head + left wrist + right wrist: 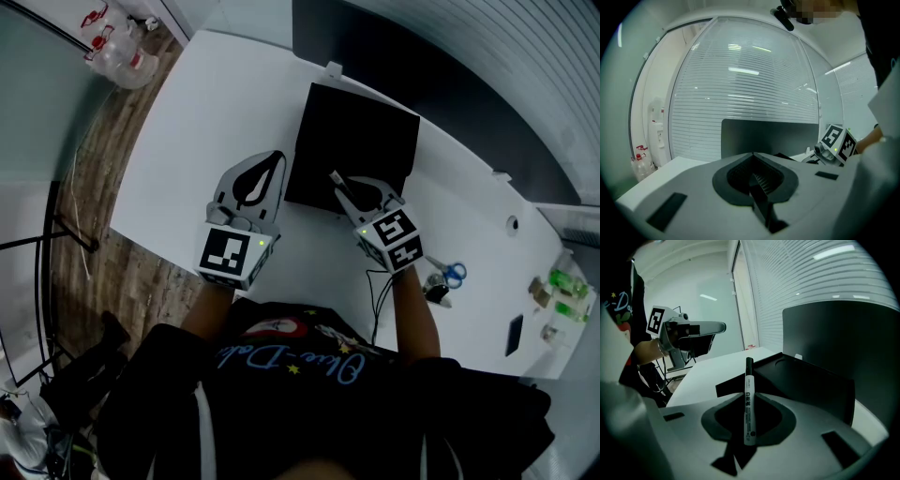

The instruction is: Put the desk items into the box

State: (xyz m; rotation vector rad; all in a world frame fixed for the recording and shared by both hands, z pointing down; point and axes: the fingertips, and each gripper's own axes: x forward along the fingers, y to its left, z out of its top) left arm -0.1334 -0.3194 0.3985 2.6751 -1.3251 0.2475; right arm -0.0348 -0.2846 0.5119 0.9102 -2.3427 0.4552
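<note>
An open black box (356, 141) lies on the white table (216, 112). My right gripper (349, 192) is at the box's near edge, shut on a white marker (337, 181) with a black cap. In the right gripper view the marker (749, 399) stands between the jaws with its cap over the box's (806, 380) near wall. My left gripper (277, 157) hovers just left of the box with its jaws together and nothing in them. In the left gripper view its tips (752, 154) meet, and the right gripper's marker cube (836, 143) shows at the right.
Blue-handled scissors (453, 274) and a small object lie on the table to my right, with a cable (380, 291) near the front edge. Green items (562, 295) and a dark flat thing (515, 335) sit at the far right. A dark panel (469, 84) stands behind the table.
</note>
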